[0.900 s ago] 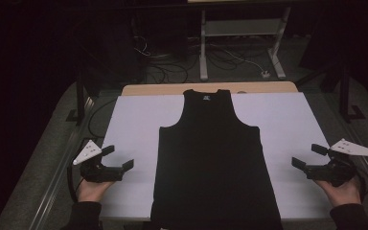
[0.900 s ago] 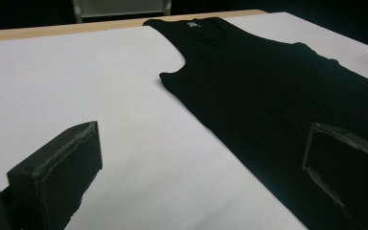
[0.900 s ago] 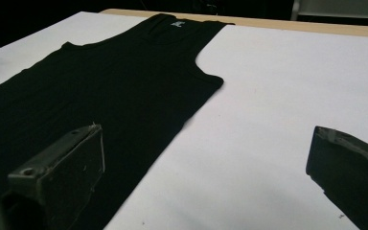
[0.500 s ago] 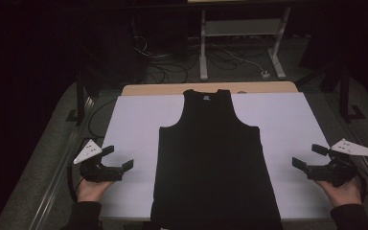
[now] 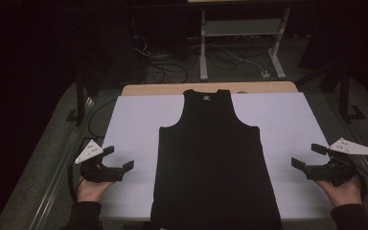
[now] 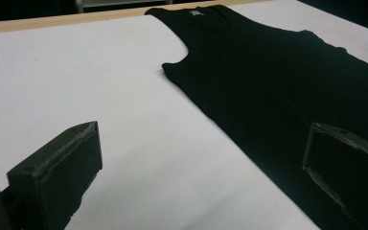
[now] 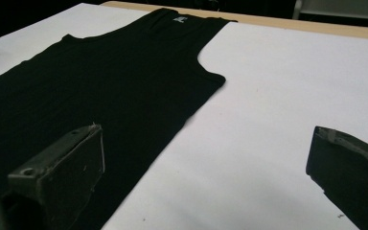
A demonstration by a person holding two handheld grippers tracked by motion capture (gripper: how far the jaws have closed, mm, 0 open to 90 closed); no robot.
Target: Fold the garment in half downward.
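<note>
A black sleeveless top (image 5: 213, 158) lies flat along the middle of the white table cover (image 5: 134, 124), neck at the far end, hem at the near edge. My left gripper (image 5: 118, 159) hovers open over the white cover to the left of the garment's lower side. In the left gripper view the top (image 6: 287, 81) spreads to the right, with the gripper (image 6: 203, 167) wide apart and nothing between the jaws. My right gripper (image 5: 308, 157) stands open to the right of the garment. In the right gripper view the top (image 7: 105, 81) lies to the left of the gripper (image 7: 206, 163).
A tan table edge (image 5: 249, 87) shows beyond the white cover. Behind it on the dark floor stand a metal frame (image 5: 242, 33) and loose cables (image 5: 167, 72). Dark stands (image 5: 79, 96) flank the table on both sides.
</note>
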